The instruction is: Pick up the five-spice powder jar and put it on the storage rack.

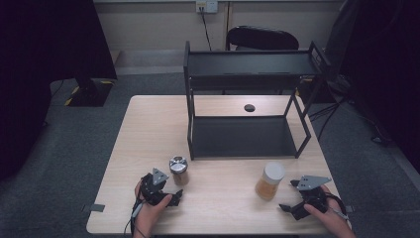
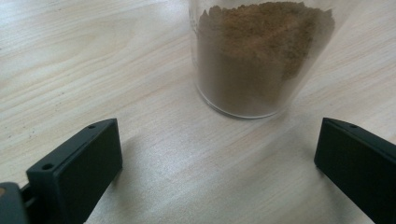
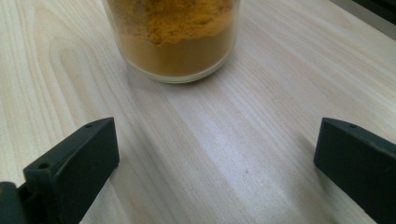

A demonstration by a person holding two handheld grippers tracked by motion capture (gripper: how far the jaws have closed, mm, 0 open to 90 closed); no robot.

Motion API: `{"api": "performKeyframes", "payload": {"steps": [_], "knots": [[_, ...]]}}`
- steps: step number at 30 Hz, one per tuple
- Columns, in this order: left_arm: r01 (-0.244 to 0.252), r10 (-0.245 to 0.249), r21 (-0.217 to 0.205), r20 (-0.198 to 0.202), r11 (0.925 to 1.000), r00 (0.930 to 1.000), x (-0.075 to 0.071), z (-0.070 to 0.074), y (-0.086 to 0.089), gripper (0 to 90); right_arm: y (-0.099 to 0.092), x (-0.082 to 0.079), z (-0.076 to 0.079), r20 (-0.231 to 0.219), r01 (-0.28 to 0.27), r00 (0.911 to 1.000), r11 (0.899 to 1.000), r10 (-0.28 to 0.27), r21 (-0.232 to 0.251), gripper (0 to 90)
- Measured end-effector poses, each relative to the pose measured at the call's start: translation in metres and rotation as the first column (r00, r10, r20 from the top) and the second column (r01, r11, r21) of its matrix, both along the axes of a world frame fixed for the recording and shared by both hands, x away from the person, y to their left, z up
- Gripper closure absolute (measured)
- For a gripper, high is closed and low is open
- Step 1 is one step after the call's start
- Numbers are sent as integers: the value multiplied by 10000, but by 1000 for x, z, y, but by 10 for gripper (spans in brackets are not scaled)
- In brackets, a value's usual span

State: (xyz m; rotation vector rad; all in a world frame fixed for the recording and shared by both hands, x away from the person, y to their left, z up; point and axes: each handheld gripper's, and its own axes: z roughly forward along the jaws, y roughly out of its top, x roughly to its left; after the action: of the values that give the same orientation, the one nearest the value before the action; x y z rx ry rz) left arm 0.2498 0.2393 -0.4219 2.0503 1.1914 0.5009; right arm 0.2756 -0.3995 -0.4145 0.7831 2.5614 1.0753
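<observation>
Facing a silver-lidded glass jar of brown powder, the left gripper spreads empty jaws; the right gripper, likewise spread, faces a white-lidded glass jar of orange powder.

You see a pale wood-grain table, a black shelf rack, brown powder in the silver-lidded jar, and orange-yellow powder in the white-lidded jar.
</observation>
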Motion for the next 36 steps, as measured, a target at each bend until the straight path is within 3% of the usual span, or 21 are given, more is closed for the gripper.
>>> {"api": "performKeyframes", "payload": {"steps": [4, 15, 27, 36], "knots": [[225, -221, -299, 136, 9993, 9997, 0, -2, 5, 15, 0, 0, 0, 0, 1, 10000, 10000, -1, 2, 0], [553, -538, -584, 281, 9968, 9982, 4, 9, 3, 14, 0, 0, 0, -2, 1, 10000, 10000, -1, 4, 0], [433, -403, -865, 366, 9953, 9985, 15, 10, -2, 19, 0, 0, 0, 0, 2, 10000, 10000, -2, 2, 0], [383, -325, -1063, 558, 9936, 9979, 22, 6, -4, 82, 0, 0, 0, 2, 0, 10000, 10000, 0, 2, 0]]}}
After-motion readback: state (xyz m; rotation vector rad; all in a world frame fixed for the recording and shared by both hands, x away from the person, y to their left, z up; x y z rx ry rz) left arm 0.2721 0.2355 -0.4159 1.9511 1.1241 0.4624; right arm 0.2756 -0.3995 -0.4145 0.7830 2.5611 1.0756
